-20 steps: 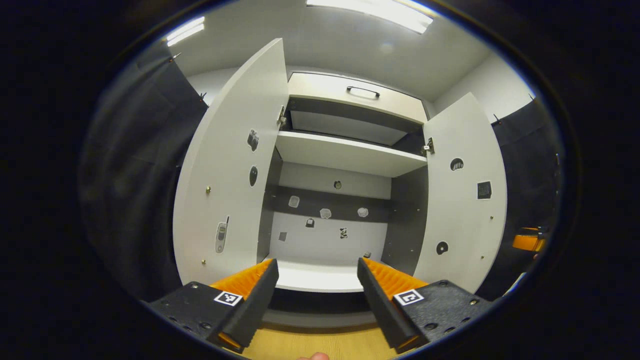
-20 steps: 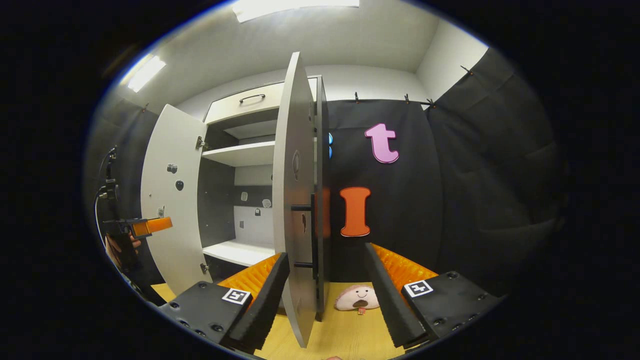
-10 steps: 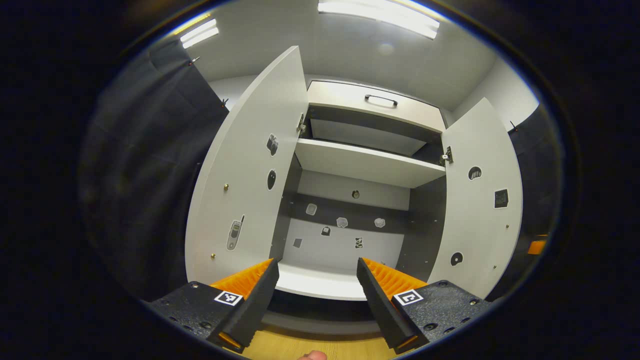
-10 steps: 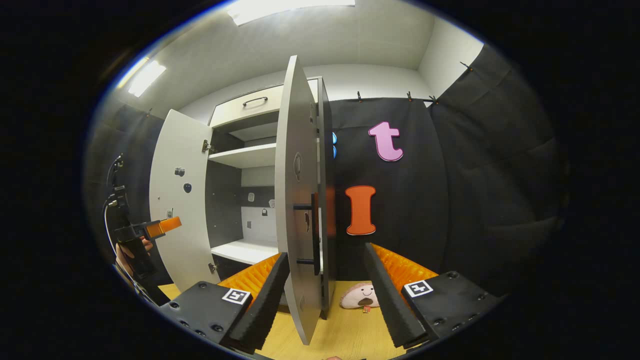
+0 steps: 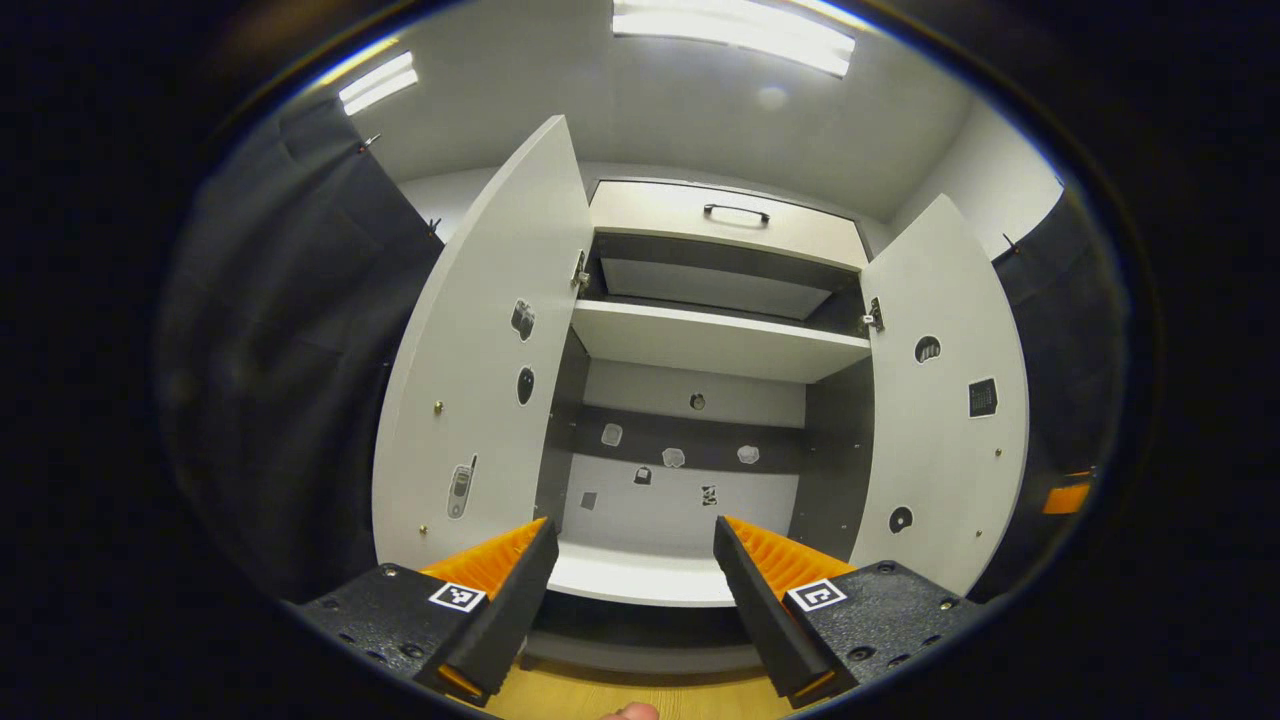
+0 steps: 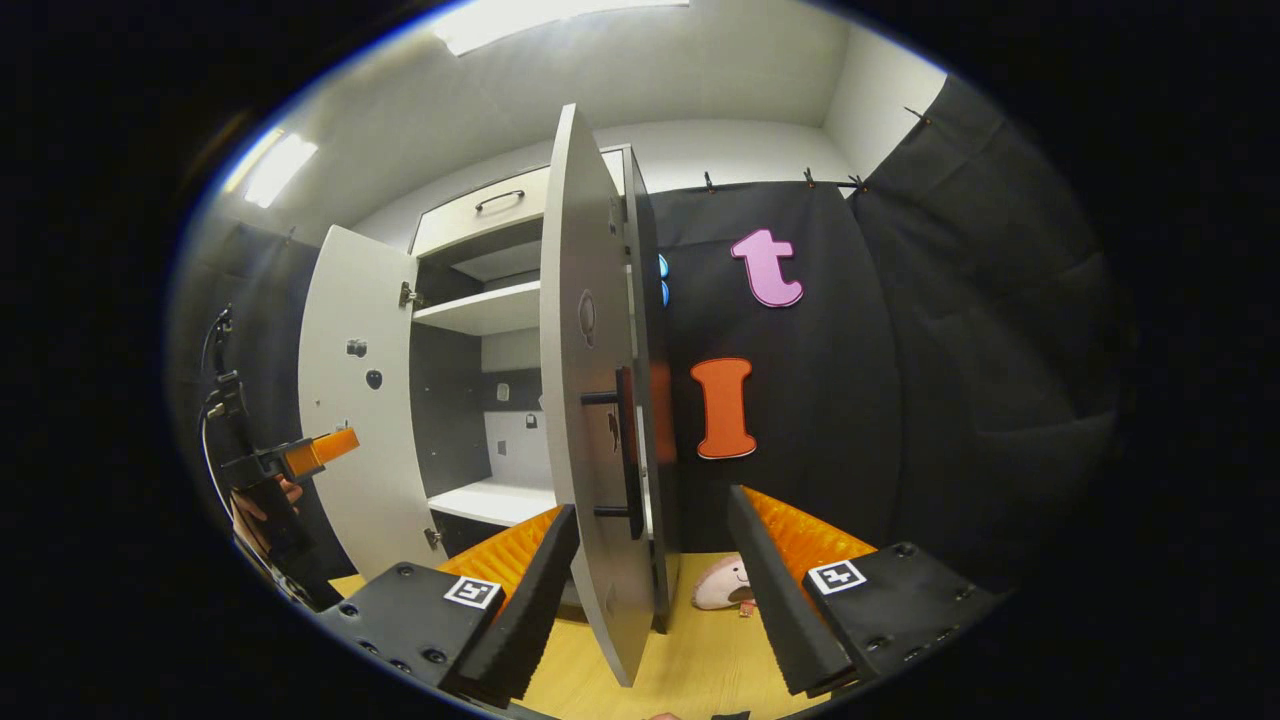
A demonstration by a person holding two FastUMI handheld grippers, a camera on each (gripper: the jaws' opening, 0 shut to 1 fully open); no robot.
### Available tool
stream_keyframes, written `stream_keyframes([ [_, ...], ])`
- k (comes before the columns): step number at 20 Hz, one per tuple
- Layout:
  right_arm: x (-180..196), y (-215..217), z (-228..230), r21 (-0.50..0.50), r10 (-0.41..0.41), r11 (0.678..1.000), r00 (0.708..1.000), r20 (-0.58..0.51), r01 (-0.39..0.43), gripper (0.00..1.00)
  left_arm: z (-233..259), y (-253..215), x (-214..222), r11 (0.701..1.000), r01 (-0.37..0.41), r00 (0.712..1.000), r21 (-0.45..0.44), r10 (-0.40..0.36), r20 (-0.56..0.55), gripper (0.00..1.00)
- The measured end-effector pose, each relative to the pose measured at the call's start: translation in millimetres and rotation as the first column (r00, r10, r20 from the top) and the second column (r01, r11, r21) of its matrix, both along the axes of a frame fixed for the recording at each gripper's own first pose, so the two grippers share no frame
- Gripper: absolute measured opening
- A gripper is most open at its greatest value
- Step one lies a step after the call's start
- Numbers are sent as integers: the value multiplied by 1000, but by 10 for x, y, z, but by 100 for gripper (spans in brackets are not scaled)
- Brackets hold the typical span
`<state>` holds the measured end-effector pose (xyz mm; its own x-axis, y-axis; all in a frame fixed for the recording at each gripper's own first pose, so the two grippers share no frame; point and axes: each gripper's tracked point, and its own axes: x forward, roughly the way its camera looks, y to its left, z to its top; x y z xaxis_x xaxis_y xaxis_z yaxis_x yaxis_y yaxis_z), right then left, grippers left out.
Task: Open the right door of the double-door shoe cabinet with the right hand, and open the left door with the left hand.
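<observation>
Both doors of the shoe cabinet point(image 5: 715, 340) stand wide open: left door point(image 5: 480, 380), right door point(image 5: 945, 420). The left tool point(image 5: 632, 580) and right tool point(image 6: 650, 590) each hold nothing, fingers apart, touching neither door.

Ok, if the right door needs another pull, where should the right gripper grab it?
Take the black bar handle on the right door. It runs upright and stands off the door's outer face, so bring the open right gripper in from the front, one finger on each side of the bar.
</observation>
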<state>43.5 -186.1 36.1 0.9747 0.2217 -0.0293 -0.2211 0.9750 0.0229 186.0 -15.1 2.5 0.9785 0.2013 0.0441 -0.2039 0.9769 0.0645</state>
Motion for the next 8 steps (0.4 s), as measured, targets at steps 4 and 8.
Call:
stream_keyframes([
  [4, -18, -9, 36, -14, -9, 1000, 1000, 15, 9, 96, 11, -28, 3, 1000, 14, 1000, 8, -14, 0, 94],
  [8, -44, -4, 79, -25, -17, 1000, 999, 29, 18, 96, 10, -91, 23, 999, 41, 999, -6, -41, 4, 94],
])
